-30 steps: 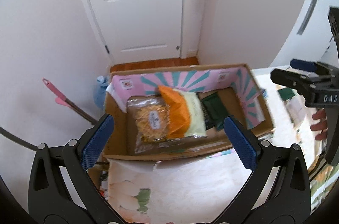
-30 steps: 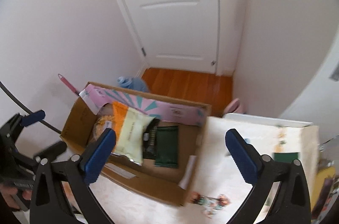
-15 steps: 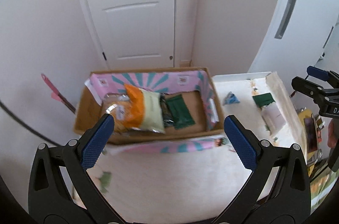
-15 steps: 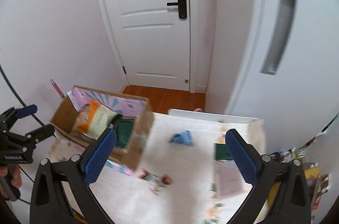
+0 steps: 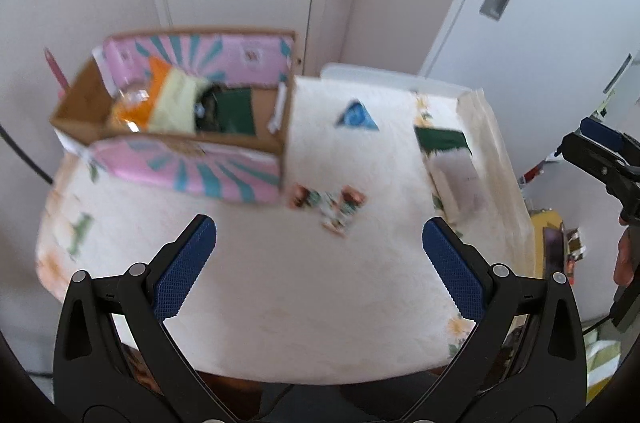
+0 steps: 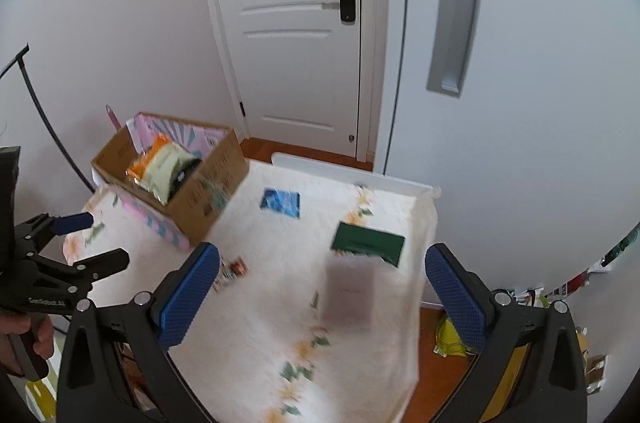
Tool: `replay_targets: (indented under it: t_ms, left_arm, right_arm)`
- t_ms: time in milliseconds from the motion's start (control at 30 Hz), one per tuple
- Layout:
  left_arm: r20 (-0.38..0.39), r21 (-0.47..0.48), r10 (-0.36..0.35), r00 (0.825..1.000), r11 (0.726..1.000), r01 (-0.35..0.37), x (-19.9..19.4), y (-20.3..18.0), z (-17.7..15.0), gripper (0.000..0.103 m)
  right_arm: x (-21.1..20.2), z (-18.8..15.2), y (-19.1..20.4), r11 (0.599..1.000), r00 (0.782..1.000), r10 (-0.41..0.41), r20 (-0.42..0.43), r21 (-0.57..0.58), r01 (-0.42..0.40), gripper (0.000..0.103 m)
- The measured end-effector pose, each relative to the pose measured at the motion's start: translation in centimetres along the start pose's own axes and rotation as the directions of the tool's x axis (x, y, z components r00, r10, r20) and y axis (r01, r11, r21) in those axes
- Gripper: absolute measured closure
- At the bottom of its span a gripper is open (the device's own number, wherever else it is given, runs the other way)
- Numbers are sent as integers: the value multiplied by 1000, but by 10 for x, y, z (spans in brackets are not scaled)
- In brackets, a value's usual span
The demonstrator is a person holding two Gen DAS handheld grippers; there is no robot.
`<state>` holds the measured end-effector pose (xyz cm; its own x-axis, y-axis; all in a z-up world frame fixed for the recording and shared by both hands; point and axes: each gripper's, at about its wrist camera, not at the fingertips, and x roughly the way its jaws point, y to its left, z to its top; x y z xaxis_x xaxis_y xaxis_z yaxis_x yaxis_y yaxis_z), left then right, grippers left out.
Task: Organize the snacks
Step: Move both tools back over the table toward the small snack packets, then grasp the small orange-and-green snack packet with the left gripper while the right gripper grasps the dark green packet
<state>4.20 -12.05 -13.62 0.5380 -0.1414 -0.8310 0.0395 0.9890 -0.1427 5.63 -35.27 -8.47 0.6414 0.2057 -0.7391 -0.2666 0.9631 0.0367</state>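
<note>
Left gripper (image 5: 319, 243): jaws spread wide, nothing between them, held above the near part of the table (image 5: 280, 303). Right gripper (image 6: 322, 281): jaws likewise spread and empty, held above the table's right half.

Nearest loose items. A small bright packet (image 5: 328, 203) lies just beyond the left gripper, close to the corner of the box (image 5: 180, 139). Ahead of the right gripper a pale grey pouch (image 6: 350, 289) lies flat, with a dark green packet (image 6: 368, 243) just beyond it; the two look to be touching or overlapping, too blurred to say which. Further back, a blue packet (image 6: 281, 203) sits alone, between the box and the green packet.

The box stands at the table's far left corner. Inside it: an orange bag (image 5: 136, 103), a pale yellow-green bag (image 5: 176, 105) lying over it, and something dark green (image 5: 236, 113) beside them.

Progress, as a judgement: roughly half done. Several snacks are in the box and four remain on the cloth. Neither gripper is committed to any of them yet.

Hard to read: both views are smeared by motion, so no labels are legible. The box's contents overlap, so the count is uncertain. Clutter on the floor past the table's right edge (image 6: 452, 339) is cut off and unidentifiable.
</note>
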Motion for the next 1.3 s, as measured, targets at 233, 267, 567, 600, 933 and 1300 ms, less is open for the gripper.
replay_targets:
  t_ms: [233, 267, 567, 600, 933, 1300]
  left_arm:
    - [-55, 6, -19, 998, 1000, 19, 53, -8, -18, 10]
    - [-61, 13, -22, 998, 1000, 23, 63, -9, -19, 12]
    - [-99, 117, -11, 995, 993, 23, 130, -17, -21, 37]
    - [-102, 130, -11, 995, 991, 25, 134, -18, -20, 38]
    - [-92, 237, 1, 996, 971, 21, 150, -33, -18, 49]
    - [-102, 314, -23, 994, 948, 55, 152, -48, -15, 82]
  right_arm:
    - [23, -31, -11, 999, 999, 24, -44, 23, -23, 0]
    - [26, -34, -12, 999, 998, 25, -51, 26, -23, 0]
    - [65, -61, -10, 1000, 994, 14, -105, 14, -13, 0]
    - [68, -62, -11, 1000, 994, 13, -108, 19, -11, 0]
    - [80, -65, -20, 998, 993, -4, -120, 57, 11, 0]
    - [88, -66, -18, 997, 992, 15, -126, 75, -5, 0]
